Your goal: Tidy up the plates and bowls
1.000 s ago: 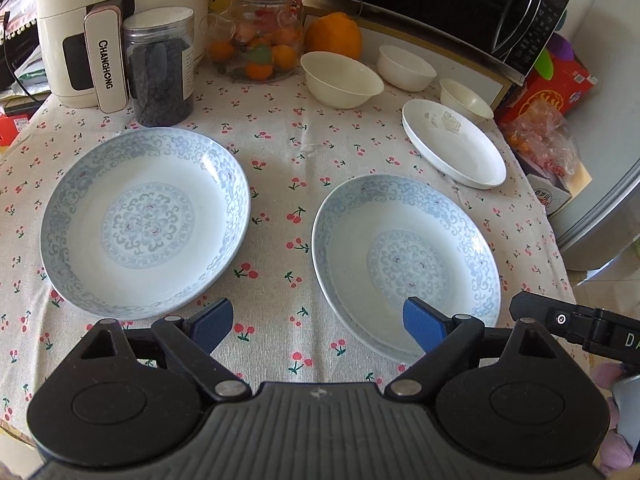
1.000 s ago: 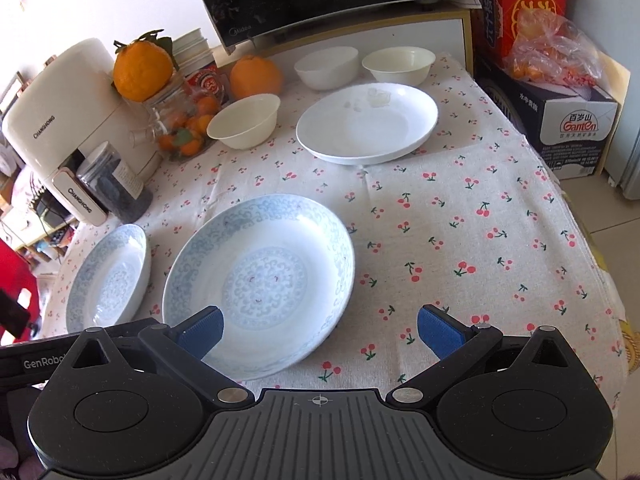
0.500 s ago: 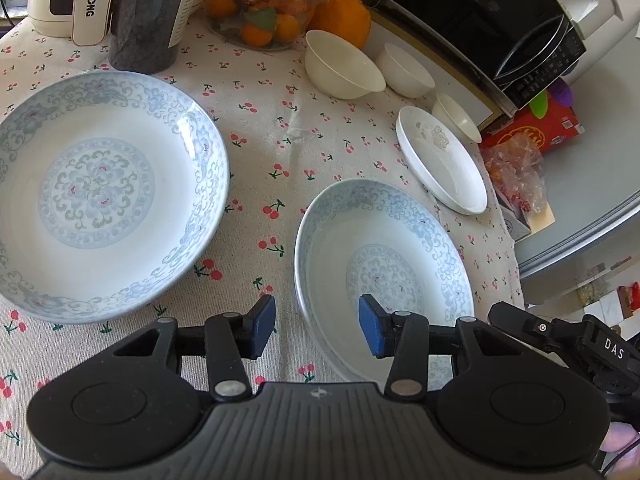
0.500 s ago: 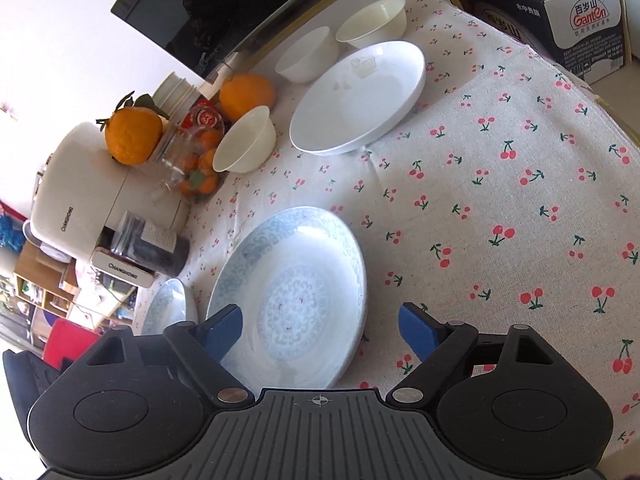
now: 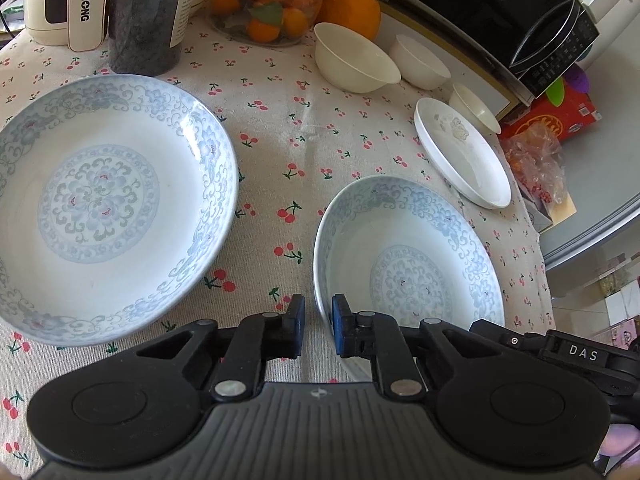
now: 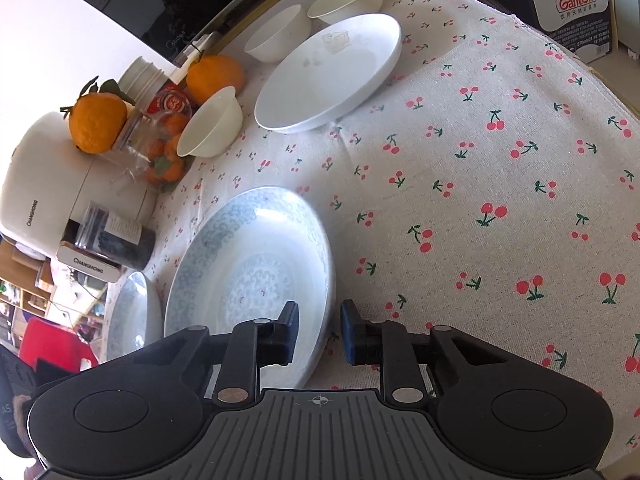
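1. Cherry-print tablecloth is covering the table, with a black microwave sitting at about one o'clock in the left wrist view and a cream appliance at eleven o'clock.
2. Two blue-patterned plates are lying on the cloth: the near plate at five o'clock, the far plate at nine o'clock, apart from each other.
3. A plain white plate is resting at two o'clock, with three cream bowls lining up behind it near an orange.
4. The left gripper is straddling the near plate's left rim, jaws closing, one pad inside the rim and one outside; whether the pads are already pressing is hard to tell.
5. The right gripper is straddling the same plate's right rim, jaws closing, a narrow gap showing beside the outer pad.
6. A dark-filled jar and a glass jar of small fruit are standing at twelve o'clock.
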Demonstrator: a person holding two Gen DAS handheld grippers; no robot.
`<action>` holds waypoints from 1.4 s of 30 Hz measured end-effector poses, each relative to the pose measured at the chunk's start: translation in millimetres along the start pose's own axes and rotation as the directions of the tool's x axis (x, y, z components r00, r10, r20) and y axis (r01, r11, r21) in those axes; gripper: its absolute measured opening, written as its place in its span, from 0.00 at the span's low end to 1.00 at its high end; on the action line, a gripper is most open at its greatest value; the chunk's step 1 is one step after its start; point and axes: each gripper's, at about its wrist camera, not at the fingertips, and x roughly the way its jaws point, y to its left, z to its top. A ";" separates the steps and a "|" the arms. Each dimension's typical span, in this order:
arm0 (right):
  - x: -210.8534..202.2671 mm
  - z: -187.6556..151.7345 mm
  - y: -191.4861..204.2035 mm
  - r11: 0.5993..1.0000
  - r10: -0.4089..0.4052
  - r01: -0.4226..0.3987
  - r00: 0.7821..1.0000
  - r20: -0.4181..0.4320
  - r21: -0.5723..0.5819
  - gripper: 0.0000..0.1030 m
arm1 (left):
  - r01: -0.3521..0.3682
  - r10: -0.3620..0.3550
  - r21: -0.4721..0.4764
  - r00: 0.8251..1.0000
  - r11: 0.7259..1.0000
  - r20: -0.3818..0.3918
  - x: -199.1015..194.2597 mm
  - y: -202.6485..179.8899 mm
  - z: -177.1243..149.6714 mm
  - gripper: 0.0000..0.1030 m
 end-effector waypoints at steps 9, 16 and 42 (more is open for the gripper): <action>3.7 -0.4 13.1 0.998 -0.035 0.038 0.998 0.052 -0.056 0.09 | -0.050 0.046 0.090 0.998 0.995 0.052 -0.9 -12.0 2.3 0.07; 15.8 9.0 30.5 0.998 -0.032 0.036 0.996 0.079 -0.055 0.09 | -0.089 0.078 0.086 0.990 0.992 0.116 -4.4 -9.0 16.7 0.07; 38.5 14.1 44.6 0.995 -0.083 0.088 0.993 0.081 -0.050 0.10 | -0.167 0.154 0.089 0.979 0.982 0.132 10.9 -4.4 26.9 0.09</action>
